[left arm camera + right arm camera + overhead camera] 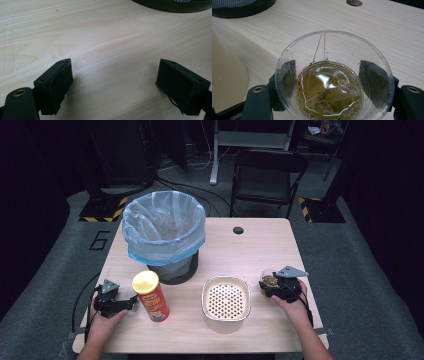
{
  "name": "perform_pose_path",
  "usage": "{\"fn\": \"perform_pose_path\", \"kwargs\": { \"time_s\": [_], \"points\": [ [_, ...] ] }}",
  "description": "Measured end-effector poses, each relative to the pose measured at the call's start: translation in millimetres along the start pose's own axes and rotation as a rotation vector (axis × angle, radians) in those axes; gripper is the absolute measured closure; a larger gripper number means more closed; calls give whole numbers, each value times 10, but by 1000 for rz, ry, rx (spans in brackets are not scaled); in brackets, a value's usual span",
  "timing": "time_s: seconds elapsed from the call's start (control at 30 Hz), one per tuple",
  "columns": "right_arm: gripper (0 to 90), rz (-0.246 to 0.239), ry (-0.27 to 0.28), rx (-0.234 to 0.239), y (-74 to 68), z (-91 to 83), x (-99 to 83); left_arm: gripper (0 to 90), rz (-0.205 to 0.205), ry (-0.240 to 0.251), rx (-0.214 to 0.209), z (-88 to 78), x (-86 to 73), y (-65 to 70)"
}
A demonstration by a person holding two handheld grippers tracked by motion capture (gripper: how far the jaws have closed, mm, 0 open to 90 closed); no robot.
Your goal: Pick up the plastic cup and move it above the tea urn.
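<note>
A clear plastic cup (269,281) holding brownish tea and a tea bag (329,95) stands near the table's right edge. My right gripper (330,72) is shut on the cup (332,42), one pad on each side of its lower wall. A thin string runs from the bag up to the rim. In the high view the right gripper (274,287) points left from the person's hand. My left gripper (116,302) rests at the front left, open, with bare wood between its fingers (57,85). It points toward a red chips can (151,296) with a yellow lid that stands upright just beside it.
A black bin with a pale blue liner (164,227) stands at the back left of the wooden table (260,245). A cream bowl with a perforated insert (226,302) sits front centre, left of the cup. A folding chair (267,175) stands behind the table.
</note>
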State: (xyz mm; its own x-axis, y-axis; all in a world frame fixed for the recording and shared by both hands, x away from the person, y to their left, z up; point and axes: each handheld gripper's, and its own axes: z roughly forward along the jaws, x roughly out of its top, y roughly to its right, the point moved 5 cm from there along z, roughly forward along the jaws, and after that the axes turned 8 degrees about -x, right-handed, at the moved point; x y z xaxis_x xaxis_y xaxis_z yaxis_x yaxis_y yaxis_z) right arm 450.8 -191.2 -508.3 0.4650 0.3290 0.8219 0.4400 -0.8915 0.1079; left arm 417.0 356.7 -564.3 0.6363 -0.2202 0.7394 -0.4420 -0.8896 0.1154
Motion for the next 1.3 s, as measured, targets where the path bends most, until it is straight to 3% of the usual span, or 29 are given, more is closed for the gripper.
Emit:
{"fn": "perform_pose_path", "kwargs": {
  "time_s": [0.3,0.37,0.67,0.93,1.3],
  "points": [
    [312,-62,7,41,-32,-64,202,132,0,2,1,2,0,0],
    [315,-97,6,54,-52,-83,315,132,-1,3,1,2,0,0],
    [319,-150,34,107,-89,-99,696,132,-1,3,1,2,0,0],
    [319,-149,57,156,-127,-76,998,132,2,2,3,0,1,-2],
    [321,-207,69,206,-286,-9,1164,132,-1,3,1,2,0,0]
  ]
}}
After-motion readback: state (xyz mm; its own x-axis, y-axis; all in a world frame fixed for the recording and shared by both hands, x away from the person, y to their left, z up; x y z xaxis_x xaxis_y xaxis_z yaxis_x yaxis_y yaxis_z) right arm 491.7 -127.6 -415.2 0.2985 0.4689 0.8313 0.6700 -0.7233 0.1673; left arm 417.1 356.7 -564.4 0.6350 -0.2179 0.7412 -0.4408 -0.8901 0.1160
